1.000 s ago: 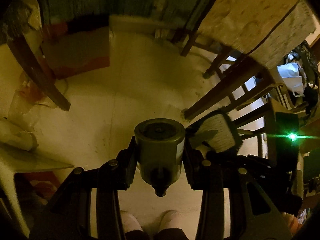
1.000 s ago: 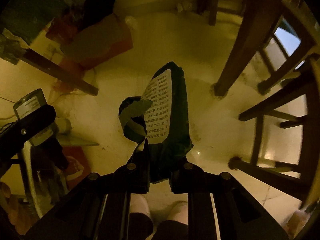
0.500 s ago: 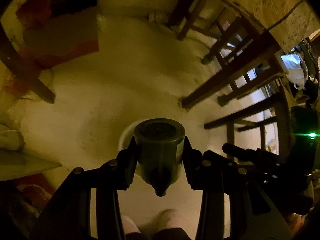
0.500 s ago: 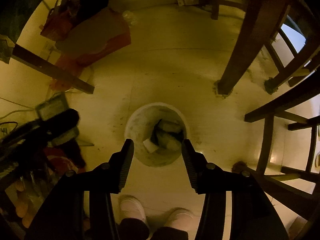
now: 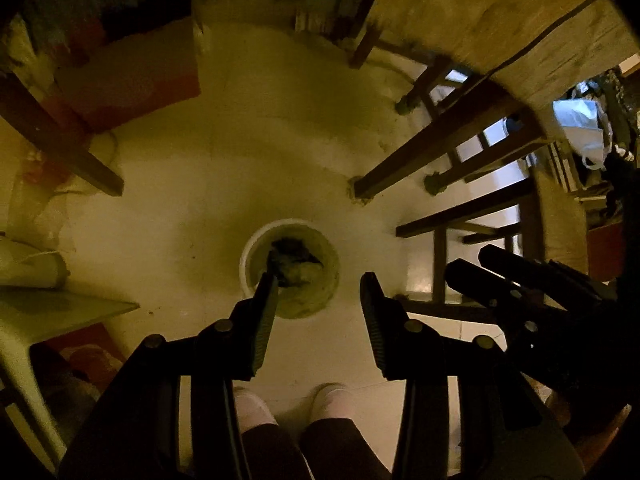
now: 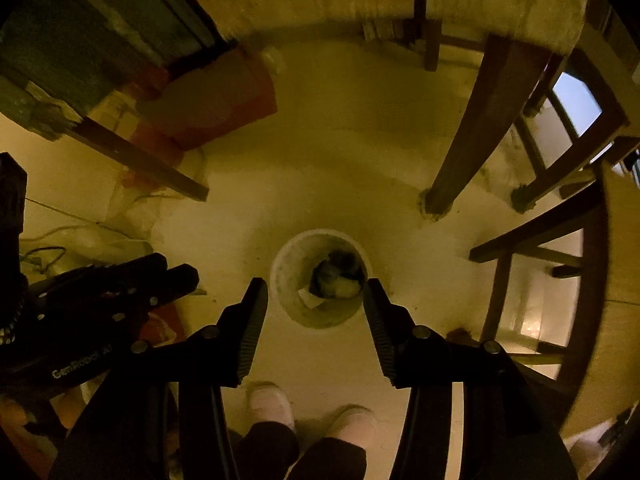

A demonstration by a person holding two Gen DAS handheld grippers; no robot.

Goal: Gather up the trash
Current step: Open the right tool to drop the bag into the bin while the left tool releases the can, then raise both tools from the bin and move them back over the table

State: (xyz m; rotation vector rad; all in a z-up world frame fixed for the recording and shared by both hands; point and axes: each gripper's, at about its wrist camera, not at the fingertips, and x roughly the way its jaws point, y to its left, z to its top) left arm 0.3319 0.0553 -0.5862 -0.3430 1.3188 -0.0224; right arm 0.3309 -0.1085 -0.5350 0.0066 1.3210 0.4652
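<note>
Left wrist view: the left gripper (image 5: 318, 292) is held above the floor (image 5: 200, 200) with its jaws spread wide and nothing between them. A pale bin (image 5: 250, 248) stands on the floor just past the fingertips, at about 11 o'clock from the gap. Dark and light trash (image 5: 294, 264) is seen lying inside it. A table leg (image 5: 420, 152) is planted at 1 o'clock from the bin, a chair (image 5: 460, 220) at 3 o'clock. The person's feet (image 5: 292, 404) are seen at 6 o'clock. The right gripper (image 5: 472, 266) is seen entering at 3 o'clock.

Right wrist view: the right gripper (image 6: 316, 300) is likewise held with its jaws apart and empty, the bin (image 6: 288, 304) framed directly between its fingertips, far below. The trash (image 6: 340, 276) is piled toward the bin's 2 o'clock side, with a pale scrap (image 6: 310, 298) beside it. The left gripper (image 6: 178, 270) is seen at 9 o'clock. A reddish box (image 6: 212, 96) is seen on the floor at 11 o'clock.

Progress: some trash is already binned and neither tool is loaded. No further litter is plainly made out on the dim floor, so what is left cannot be told.
</note>
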